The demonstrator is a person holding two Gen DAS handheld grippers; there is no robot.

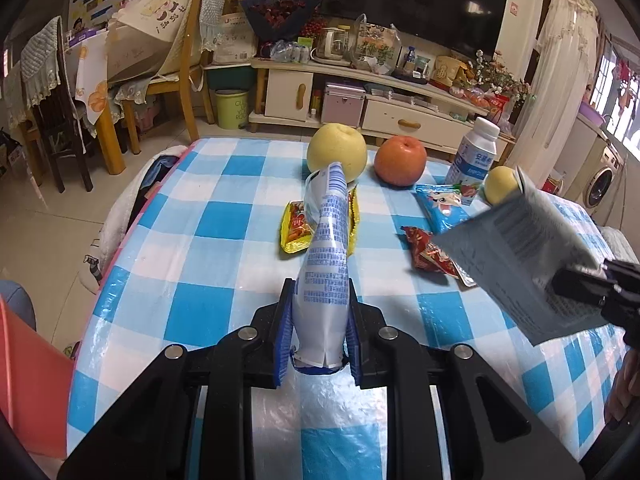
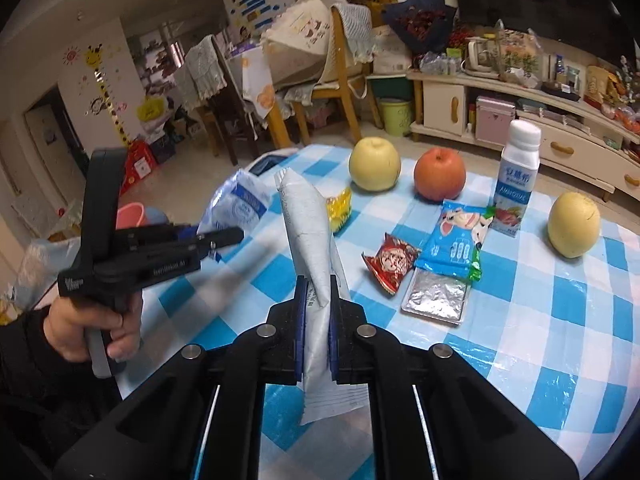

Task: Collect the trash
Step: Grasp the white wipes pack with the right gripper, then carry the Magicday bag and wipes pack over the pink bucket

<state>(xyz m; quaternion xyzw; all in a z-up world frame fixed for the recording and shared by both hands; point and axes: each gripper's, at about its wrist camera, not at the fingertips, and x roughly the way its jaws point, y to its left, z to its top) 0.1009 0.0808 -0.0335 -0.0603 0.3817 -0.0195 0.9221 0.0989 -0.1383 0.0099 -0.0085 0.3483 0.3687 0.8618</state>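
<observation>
My left gripper [image 1: 319,296] is shut on a white and blue printed wrapper [image 1: 325,248], held above the checked tablecloth [image 1: 200,216]. My right gripper [image 2: 319,292] is shut on a grey-white wrapper [image 2: 308,236]; this wrapper also shows at the right of the left wrist view [image 1: 516,248]. On the table lie a yellow snack packet [image 1: 294,228], a red snack packet [image 2: 390,260], a blue snack packet [image 2: 456,240] and a silver foil wrapper [image 2: 436,298]. The left gripper with its wrapper shows in the right wrist view [image 2: 218,238].
Two yellow pears [image 2: 374,164] [image 2: 574,224], an orange-red apple [image 2: 440,174] and a white yogurt bottle [image 2: 516,176] stand at the far side of the table. A green bin [image 1: 232,108], chairs and a TV cabinet [image 1: 360,92] stand beyond. A pink object [image 1: 28,364] is at the left.
</observation>
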